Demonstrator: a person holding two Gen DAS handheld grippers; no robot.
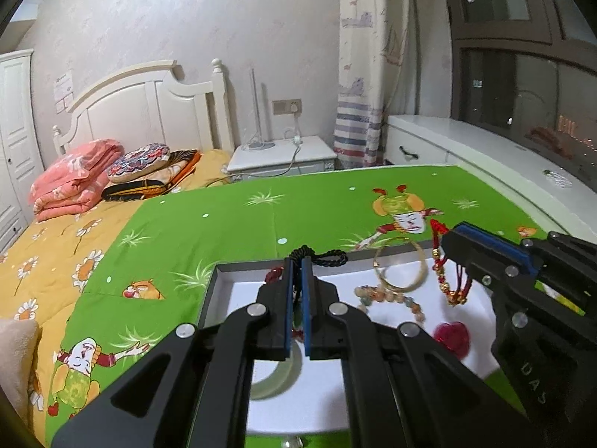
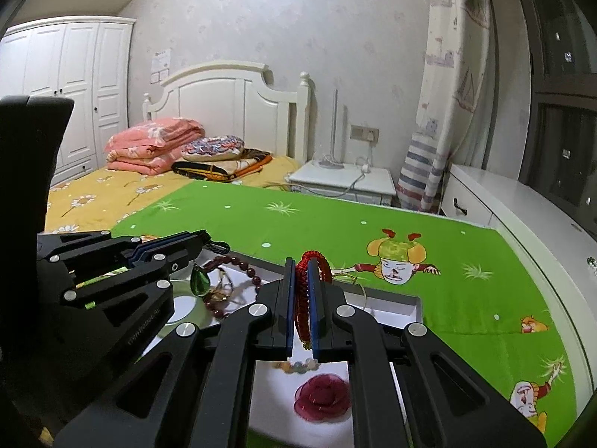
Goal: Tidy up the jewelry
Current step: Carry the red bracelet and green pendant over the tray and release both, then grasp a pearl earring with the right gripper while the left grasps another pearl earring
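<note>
1. One bed [image 1: 224, 216] with a green sheet carries a white tray [image 1: 220, 272]; wardrobe left, nightstand behind.
2. Left tongs [image 1: 297, 261] are nearly closed, pinching a black cord [image 1: 321, 255].
3. Right tongs [image 2: 301, 265] clamp a red bracelet [image 2: 304, 291] above the tray.

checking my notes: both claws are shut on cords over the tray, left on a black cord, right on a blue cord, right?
Not quite: the right claw is shut on a red cord, not a blue one; only its finger pads are blue, as the right wrist view shows. The rest holds: the left claw is shut on the black cord, both over the tray.
</note>
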